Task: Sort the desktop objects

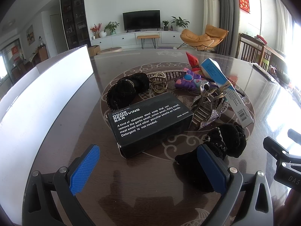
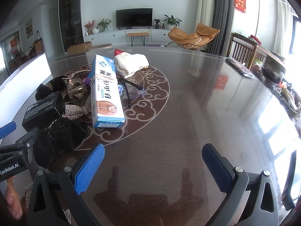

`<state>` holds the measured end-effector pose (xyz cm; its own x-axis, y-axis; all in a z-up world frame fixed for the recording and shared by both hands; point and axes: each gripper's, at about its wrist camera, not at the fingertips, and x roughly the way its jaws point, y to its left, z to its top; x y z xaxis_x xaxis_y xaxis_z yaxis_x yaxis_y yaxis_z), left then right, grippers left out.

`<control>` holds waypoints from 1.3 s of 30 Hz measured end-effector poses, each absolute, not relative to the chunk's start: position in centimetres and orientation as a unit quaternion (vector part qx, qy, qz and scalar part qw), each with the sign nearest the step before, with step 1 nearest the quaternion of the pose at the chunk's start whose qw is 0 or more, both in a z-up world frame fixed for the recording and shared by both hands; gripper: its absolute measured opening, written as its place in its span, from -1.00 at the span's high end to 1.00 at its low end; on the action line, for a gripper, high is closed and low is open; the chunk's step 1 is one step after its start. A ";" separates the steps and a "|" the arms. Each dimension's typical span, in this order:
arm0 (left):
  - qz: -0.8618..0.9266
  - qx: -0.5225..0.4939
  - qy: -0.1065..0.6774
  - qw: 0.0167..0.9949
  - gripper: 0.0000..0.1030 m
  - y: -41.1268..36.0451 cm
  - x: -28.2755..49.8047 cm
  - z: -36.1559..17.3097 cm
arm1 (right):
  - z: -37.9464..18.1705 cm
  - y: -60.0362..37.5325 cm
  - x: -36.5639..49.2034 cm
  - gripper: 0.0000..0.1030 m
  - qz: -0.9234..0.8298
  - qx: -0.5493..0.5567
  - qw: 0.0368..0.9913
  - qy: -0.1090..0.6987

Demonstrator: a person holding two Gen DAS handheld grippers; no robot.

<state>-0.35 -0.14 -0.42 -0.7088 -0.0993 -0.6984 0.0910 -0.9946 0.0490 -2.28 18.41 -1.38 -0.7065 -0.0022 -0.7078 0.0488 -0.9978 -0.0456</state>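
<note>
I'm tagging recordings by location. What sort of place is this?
Most likely a home living room: a television on a low white cabinet, an orange lounge chair, potted plants, and a glossy dark table holding household clutter.

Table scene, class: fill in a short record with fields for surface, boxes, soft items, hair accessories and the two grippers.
surface: dark glossy patterned table
boxes: black cardboard odor-removing-bar box; long blue-and-white carton, rubber band around it
soft items: black velvet pouch; cream knitted cloth
hair accessories: rhinestone claw clip; purple plastic clip
left gripper: open, empty, nearest the black box
right gripper: open, empty, over bare table
</note>
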 end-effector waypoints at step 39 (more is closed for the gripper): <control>-0.918 0.393 -0.004 0.050 -1.00 -0.4 -0.6 -0.6 | -1.9 18.8 -2.9 -1.00 -0.916 0.400 0.013 0.016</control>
<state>-0.56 -0.37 -0.57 -0.6867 -0.0960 -0.7206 0.0890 -0.9949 0.0478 -2.94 18.82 -1.87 -0.6797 -0.0113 -0.7334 0.0366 -0.9992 -0.0185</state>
